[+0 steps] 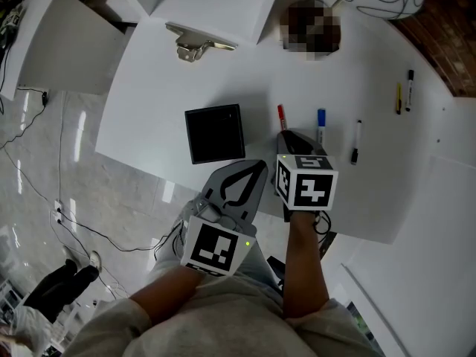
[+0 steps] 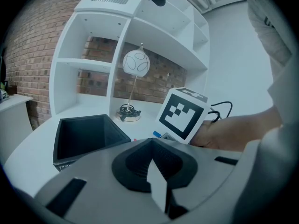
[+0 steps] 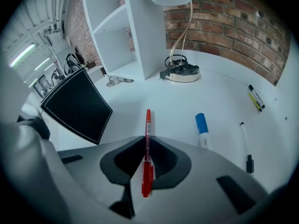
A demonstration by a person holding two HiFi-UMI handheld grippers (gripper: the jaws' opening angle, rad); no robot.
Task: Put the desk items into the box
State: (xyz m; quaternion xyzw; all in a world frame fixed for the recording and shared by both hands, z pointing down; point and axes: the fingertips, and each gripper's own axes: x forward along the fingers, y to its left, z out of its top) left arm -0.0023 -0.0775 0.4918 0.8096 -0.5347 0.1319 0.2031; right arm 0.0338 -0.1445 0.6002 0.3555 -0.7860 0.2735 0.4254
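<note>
Five pens are what I count on the white desk (image 1: pixel 149 110), and none of them is in the box (image 3: pixel 77 105) yet: from the left gripper view its dark inside looks empty, and the head view shows nothing in it either. So I judge the task to be at its very start, with the first pick in hand. My right gripper (image 3: pixel 147 141) has its jaws closed tight on the red pen (image 3: pixel 148 120), which runs lengthwise between them with its tip poking out ahead. I cannot tell whether the pen is lifted clear of the desk or resting on it. The box stands just to the left of it, open side up, near enough that carrying the pen across should be a short move. My left gripper (image 2: pixel 152 148) hangs back at the near edge of the desk with its jaws together and nothing between them, pointing toward the box. Left to do after the red pen: the blue marker (image 1: pixel 321 125) just beside it on the right, the black-capped white pen (image 1: pixel 356 141) a little farther right, and the yellow pen (image 1: pixel 399 99) and black pen (image 1: pixel 410 88) lying side by side, well apart from the box toward the far right of the desk.
</note>
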